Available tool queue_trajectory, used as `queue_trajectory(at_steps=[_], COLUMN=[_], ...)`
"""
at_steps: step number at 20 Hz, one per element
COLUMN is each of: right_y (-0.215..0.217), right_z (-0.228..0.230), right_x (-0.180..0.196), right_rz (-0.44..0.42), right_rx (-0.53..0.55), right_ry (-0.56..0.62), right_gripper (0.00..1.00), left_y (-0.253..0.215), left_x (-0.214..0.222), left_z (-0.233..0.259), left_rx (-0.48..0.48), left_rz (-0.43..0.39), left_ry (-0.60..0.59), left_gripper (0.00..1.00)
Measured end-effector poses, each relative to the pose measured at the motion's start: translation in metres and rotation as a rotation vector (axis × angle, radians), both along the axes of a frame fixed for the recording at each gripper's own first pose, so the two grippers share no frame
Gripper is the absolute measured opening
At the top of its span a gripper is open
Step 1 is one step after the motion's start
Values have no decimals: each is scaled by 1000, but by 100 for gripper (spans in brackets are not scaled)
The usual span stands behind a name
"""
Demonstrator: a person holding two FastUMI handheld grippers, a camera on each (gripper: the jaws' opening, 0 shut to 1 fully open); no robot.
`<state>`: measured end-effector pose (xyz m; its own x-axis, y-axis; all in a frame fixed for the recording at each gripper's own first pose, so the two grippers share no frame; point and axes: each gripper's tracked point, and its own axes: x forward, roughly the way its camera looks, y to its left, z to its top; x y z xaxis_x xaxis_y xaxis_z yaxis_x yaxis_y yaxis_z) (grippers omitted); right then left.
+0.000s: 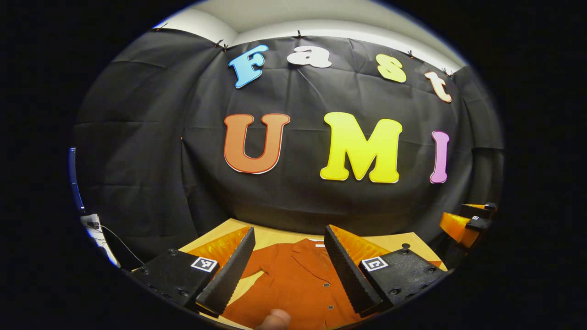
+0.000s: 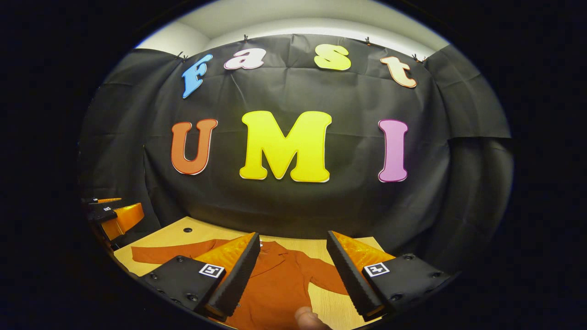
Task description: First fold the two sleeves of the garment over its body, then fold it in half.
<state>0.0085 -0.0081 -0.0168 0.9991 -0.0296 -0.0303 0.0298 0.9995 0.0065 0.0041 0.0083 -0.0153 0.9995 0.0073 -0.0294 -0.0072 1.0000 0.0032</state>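
A rust-orange buttoned garment [image 1: 293,279] lies flat on a light wooden table [image 1: 394,242], collar toward the booth wall. My left gripper [image 1: 289,266] hovers open above its chest, nothing between the fingers. In the right gripper view the same garment [image 2: 279,279] shows one sleeve [image 2: 165,253] stretched out to the left and another sleeve [image 2: 323,275] angled down on the right. My right gripper [image 2: 291,270] is open above the garment, holding nothing. The other gripper appears off to the side in each view [image 1: 472,220] [image 2: 112,213].
The table's far edge [image 2: 215,225] meets the black booth wall. A small dark hole [image 2: 187,229] marks the tabletop near the left sleeve. A fingertip [image 1: 274,318] shows at the bottom of the left gripper view, and a fingertip [image 2: 308,317] at the bottom of the right one.
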Motion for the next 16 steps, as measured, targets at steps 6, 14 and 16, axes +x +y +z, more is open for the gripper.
queue_trajectory(at_steps=[6,14,16], right_y=[-38,-172,-212], right_z=[-17,-77,-99], right_x=[5,33,45], right_rz=[-69,-303,-363], right_rx=[27,58,63], right_ry=[30,147,184], right_gripper=[94,94,94], left_y=[-13,-44,-53], left_x=[6,11,10], left_z=[-11,-27,-26], left_rx=[-58,-71,-54], left_rz=[-19,-43,-44], left_ry=[34,90,103], left_gripper=[98,100,97])
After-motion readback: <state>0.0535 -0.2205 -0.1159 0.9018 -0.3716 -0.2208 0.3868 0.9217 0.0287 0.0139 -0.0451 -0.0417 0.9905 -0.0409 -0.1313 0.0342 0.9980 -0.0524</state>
